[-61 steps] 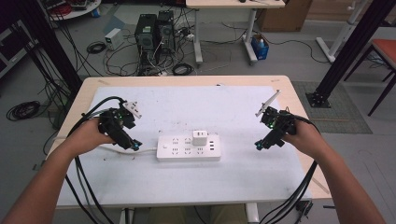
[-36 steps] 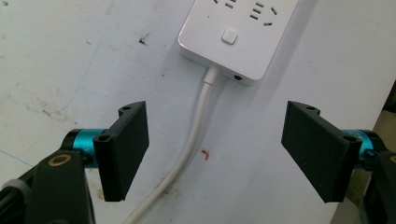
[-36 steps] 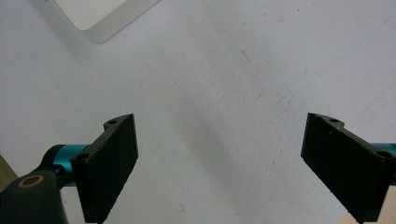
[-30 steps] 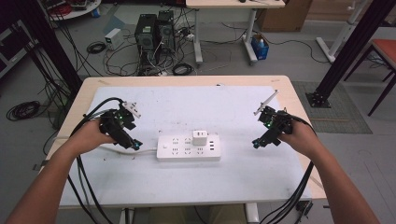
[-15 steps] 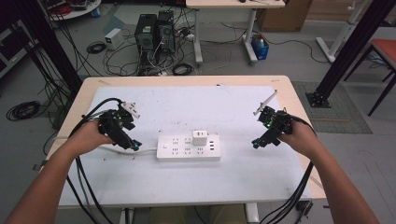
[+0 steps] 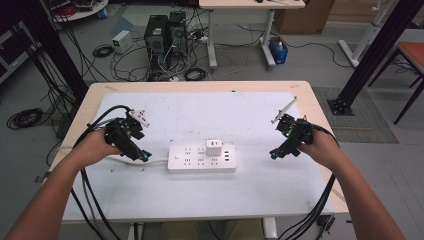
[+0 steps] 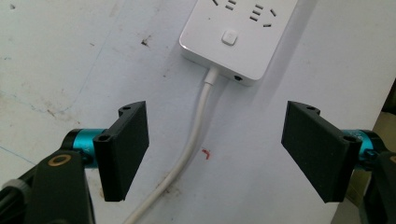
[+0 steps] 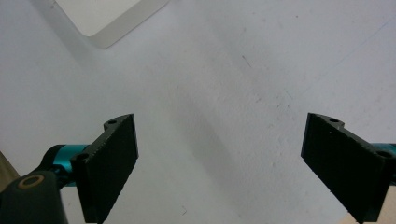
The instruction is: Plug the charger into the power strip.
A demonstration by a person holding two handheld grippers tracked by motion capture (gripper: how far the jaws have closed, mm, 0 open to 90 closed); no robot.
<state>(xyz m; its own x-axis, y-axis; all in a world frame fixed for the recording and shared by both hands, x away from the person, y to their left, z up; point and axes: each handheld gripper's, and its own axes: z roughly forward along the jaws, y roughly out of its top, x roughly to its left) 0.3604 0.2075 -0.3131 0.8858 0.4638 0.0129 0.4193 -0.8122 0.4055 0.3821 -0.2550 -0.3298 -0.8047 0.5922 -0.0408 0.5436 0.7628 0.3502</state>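
From above, the white power strip lies mid-bench with a white adapter plugged in, between the left claw and right claw. The left gripper view has spread jaws straddling the strip's cord. The right gripper view has jaws spread over bare bench.

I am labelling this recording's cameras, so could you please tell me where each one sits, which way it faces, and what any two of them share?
High view: above the person's side, facing forward and down on the table; forearms, left gripper and right gripper show.
Left gripper view: rides the left gripper, looking down on the power strip end and its cable; open jaws show.
Right gripper view: rides the right gripper, facing bare tabletop; open jaws show.
Shared: the high and left gripper views both show the strip and cable.
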